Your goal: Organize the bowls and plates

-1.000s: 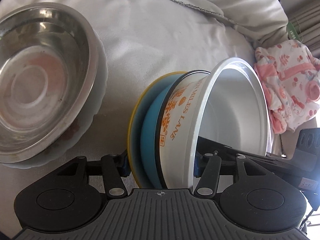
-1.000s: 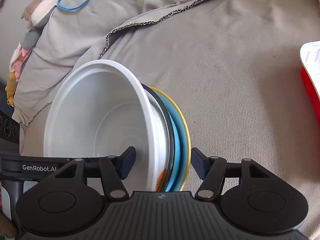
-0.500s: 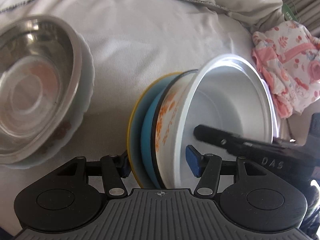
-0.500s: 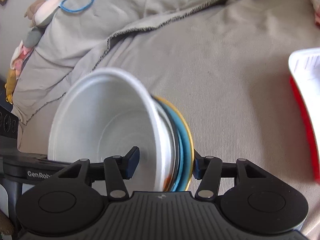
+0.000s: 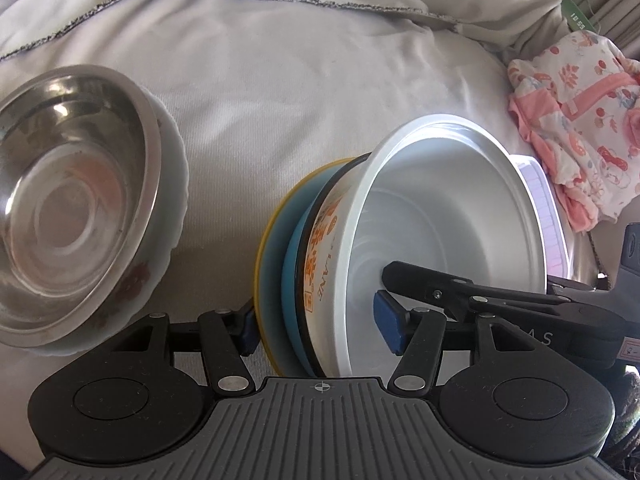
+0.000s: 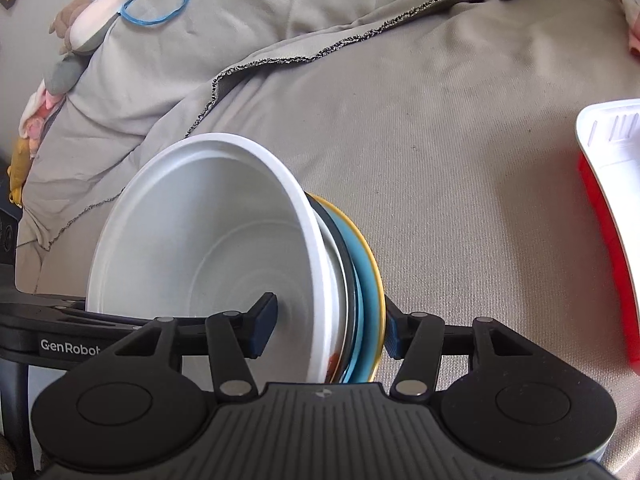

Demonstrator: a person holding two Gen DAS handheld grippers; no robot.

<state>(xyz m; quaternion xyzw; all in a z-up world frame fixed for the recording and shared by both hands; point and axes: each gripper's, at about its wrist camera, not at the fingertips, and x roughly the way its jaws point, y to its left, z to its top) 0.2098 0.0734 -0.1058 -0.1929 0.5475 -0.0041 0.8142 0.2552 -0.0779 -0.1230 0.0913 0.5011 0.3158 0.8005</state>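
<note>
A white bowl with orange lettering (image 5: 436,216) is nested in a blue dish (image 5: 290,280) on a yellow plate (image 5: 266,264), the stack held on edge. My left gripper (image 5: 320,324) is shut on the stack, one pad behind the yellow plate, one inside the bowl. My right gripper (image 6: 328,330) is shut on the same stack (image 6: 224,240) from the other side; its finger shows inside the bowl in the left wrist view (image 5: 440,288). A steel bowl (image 5: 68,184) sits in a pale scalloped dish (image 5: 176,184) on the left.
Everything is over a grey fabric-covered cushion (image 5: 300,92). A pink patterned cloth (image 5: 576,120) lies to the right. A red and white container (image 6: 612,216) sits at the right edge of the right wrist view. A soft toy (image 6: 88,28) lies at the back left.
The stack has tilted a little and moved away from the steel bowl. My right gripper's finger has slid further into the white bowl. Both grippers still hold it.
</note>
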